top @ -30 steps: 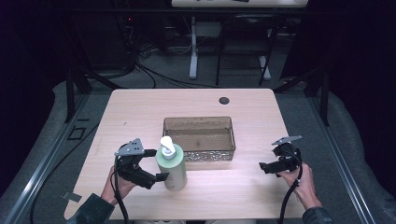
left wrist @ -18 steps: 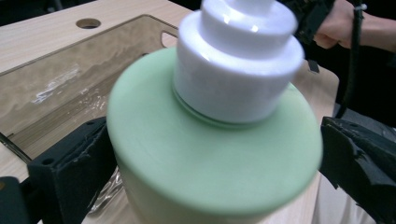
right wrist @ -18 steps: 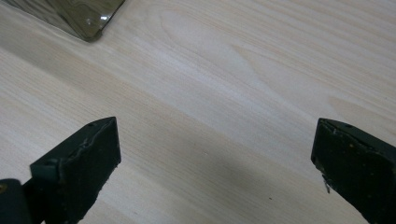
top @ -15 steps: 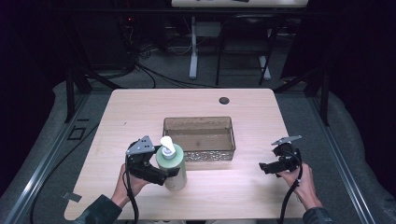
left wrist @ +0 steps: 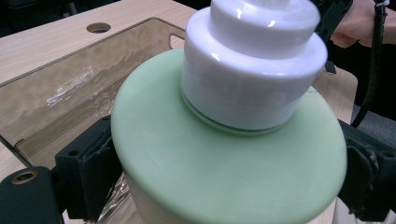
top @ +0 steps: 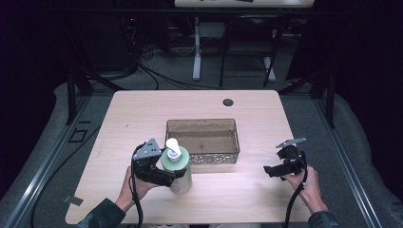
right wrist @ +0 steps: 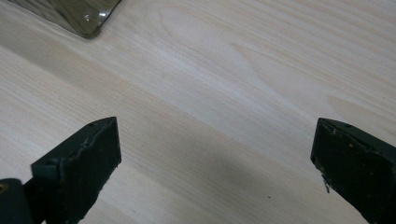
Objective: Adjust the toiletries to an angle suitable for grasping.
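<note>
The left gripper has moved in from the left and now clamps the pale green white-capped pump bottle, upright just near of the smoky clear plastic bin, ready for lifting, while the right gripper waits wide open over the light wooden table.

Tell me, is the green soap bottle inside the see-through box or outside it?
Outside. The green bottle stands on the table in front of the box, between the left gripper's jaws.

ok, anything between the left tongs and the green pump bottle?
Nothing visible. The left tongs already straddle the green pump bottle, one jaw on each side; whether they press it can't be told. The tinted bin sits just behind.
</note>
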The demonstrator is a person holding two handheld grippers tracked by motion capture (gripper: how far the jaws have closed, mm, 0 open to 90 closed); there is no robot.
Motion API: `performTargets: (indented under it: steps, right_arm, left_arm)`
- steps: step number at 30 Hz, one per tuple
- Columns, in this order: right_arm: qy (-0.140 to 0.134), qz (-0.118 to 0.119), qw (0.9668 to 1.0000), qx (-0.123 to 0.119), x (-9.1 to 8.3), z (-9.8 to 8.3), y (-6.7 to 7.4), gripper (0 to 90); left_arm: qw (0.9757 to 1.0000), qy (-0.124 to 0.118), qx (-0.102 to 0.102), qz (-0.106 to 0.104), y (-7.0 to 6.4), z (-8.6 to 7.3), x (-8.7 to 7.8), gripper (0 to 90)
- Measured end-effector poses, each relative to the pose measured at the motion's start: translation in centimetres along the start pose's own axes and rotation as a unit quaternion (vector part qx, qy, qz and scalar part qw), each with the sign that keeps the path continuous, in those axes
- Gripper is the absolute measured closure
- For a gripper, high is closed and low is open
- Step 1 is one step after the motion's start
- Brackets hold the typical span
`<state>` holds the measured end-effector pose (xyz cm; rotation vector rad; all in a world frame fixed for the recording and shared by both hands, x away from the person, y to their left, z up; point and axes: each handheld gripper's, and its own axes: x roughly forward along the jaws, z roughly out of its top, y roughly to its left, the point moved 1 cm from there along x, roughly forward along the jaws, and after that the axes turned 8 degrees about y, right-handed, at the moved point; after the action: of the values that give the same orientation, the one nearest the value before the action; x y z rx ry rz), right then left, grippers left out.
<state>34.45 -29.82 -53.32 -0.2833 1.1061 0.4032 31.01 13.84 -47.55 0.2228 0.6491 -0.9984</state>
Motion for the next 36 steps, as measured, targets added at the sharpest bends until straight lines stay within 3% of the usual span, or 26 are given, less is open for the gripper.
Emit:
performTargets:
  steps: [16, 36]
  right_arm:
    - [0.005, -0.008, 1.0, 0.001, 0.0, -0.1, -0.1, 1.8]
    - [0.014, -0.023, 0.9996, -0.006, 0.0, -0.2, -0.1, 2.1]
  left_arm:
    - [0.9999, 0.002, 0.011, -0.005, -0.8, 1.1, 1.7, 9.8]
    - [0.9987, 0.003, 0.041, -0.031, -2.3, 4.1, 5.9, 10.4]
